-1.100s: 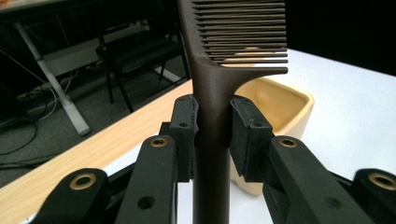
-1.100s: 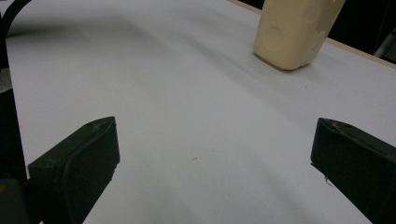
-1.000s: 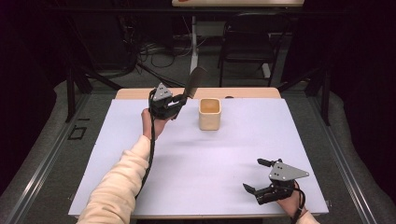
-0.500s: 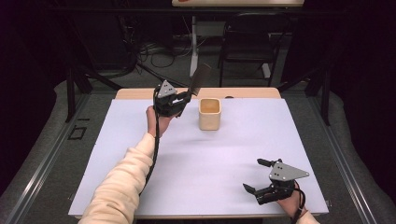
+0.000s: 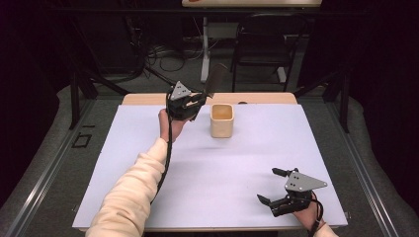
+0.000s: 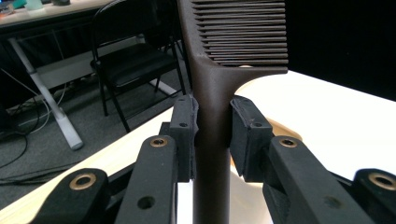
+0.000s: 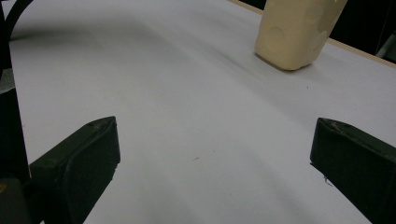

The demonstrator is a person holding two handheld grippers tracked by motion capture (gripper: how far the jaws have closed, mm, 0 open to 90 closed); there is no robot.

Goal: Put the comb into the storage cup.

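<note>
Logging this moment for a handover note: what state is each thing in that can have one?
Left gripper: shut on the comb's handle, held up beside the cup.
Comb: gripped, upright, teeth end on top.
Cup: upright on the table, open top, contents unclear.
Right gripper: open, nothing between its jaws, low at the table's near edge.

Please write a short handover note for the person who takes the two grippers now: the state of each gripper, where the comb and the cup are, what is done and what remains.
Left gripper: shut on the dark comb at its handle, teeth end up, held above the table beside the beige cup.
Right gripper: open, holding nothing, low over the white table at its near right corner.
Cup: upright at the far middle of the table.
Done: comb picked up.
Left: probably to lower the comb into the cup and release it.
</note>
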